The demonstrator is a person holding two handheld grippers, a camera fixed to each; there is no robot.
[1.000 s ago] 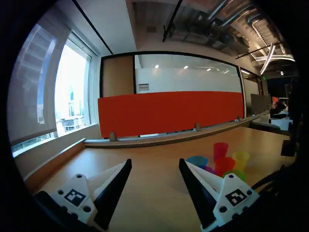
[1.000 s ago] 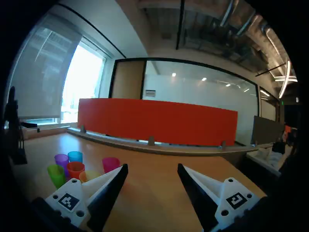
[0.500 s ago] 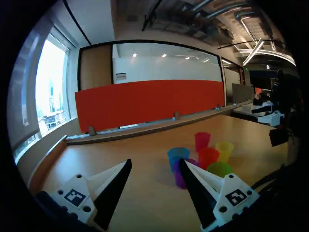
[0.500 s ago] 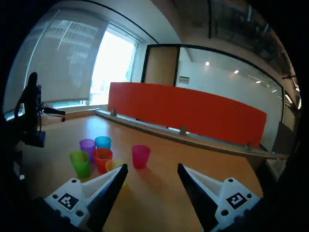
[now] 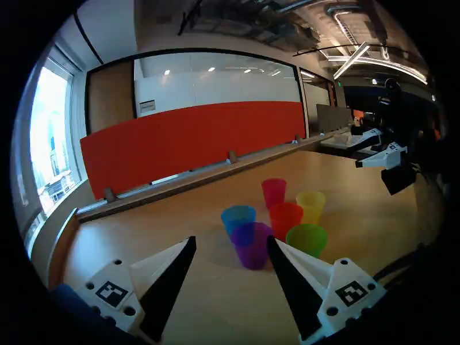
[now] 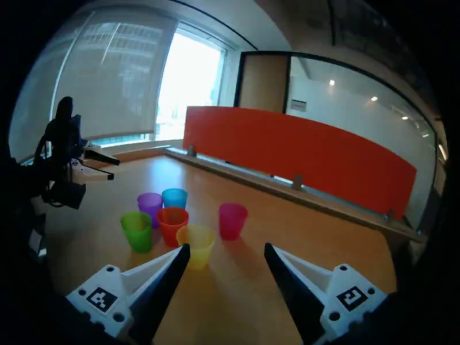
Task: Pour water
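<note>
Several plastic cups stand clustered on a wooden table (image 5: 190, 213). In the left gripper view, a purple cup (image 5: 252, 245) is nearest, between the fingertips, with a blue cup (image 5: 238, 218), red cup (image 5: 285, 220), green cup (image 5: 306, 240), yellow cup (image 5: 310, 206) and pink cup (image 5: 273, 192) behind. My left gripper (image 5: 230, 253) is open and empty. In the right gripper view, the yellow cup (image 6: 196, 245) is nearest, then the red cup (image 6: 172, 225), green cup (image 6: 137, 231), purple cup (image 6: 150, 207), blue cup (image 6: 174, 199) and pink cup (image 6: 232, 220). My right gripper (image 6: 225, 259) is open and empty.
An orange divider panel (image 5: 190, 141) runs along the table's far edge. The other gripper (image 5: 388, 164) shows at the far right of the left gripper view, and at the far left (image 6: 72, 167) of the right gripper view. A bright window (image 6: 187, 86) lies beyond.
Both views have swung toward the cups, which now sit nearer the centre and look larger. The left gripper turned right, the right gripper turned left. Both stay open.
</note>
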